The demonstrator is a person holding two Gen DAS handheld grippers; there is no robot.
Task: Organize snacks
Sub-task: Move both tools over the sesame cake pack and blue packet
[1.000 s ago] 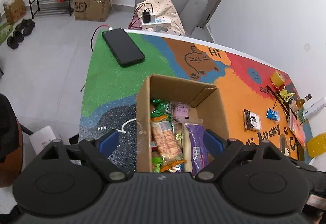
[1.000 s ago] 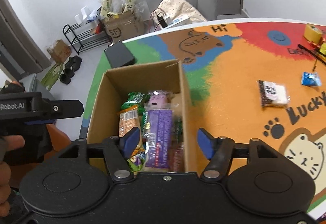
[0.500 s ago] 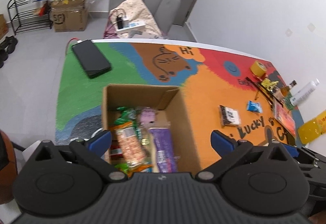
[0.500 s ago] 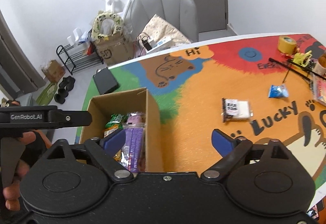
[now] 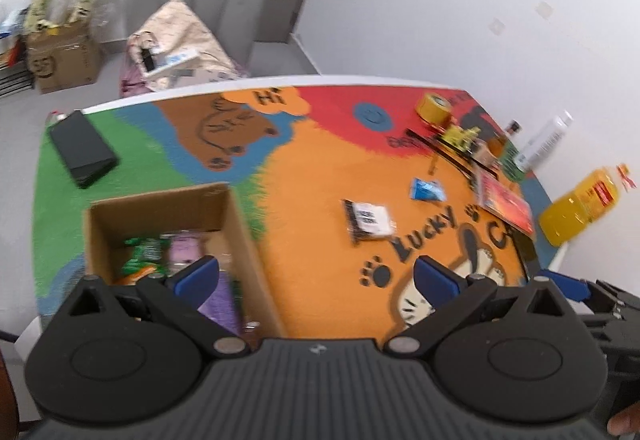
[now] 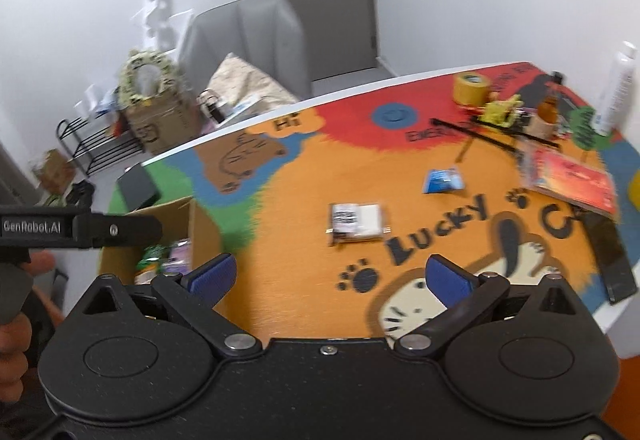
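Both tools over the tabletop [image 6: 304, 176] at the turn from box to loose packets. The right tool [image 6: 330, 274] and the left tool [image 5: 316, 276] each stand released, jaws spread wide with nothing between the blue pads. We hold both clear of the surface; neither touches any packet.

The cardboard box [image 5: 236, 224] lies to our left, already carrying several packets: a green one [image 5: 146, 252] and a purple one [image 5: 186, 250] show inside it. In the right wrist view the box [image 6: 192, 224] sits at the left edge, partly behind the left tool's body.

Two snacks lie loose on the orange field, well apart from the box. The black-and-white packet [image 6: 356, 220] lies straight ahead of the right tool, almost on the line between its jaws. Its long axis runs left to right, across that line, so we judge that jaws arriving as now aligned would span its length; a turn of the wrist would let them close across the short side. The small blue packet [image 6: 443, 181] lies beyond it and slightly to the right.

From the left tool the same black-and-white packet [image 5: 370, 218] lies ahead and to the right, so we judge the right tool the better placed.
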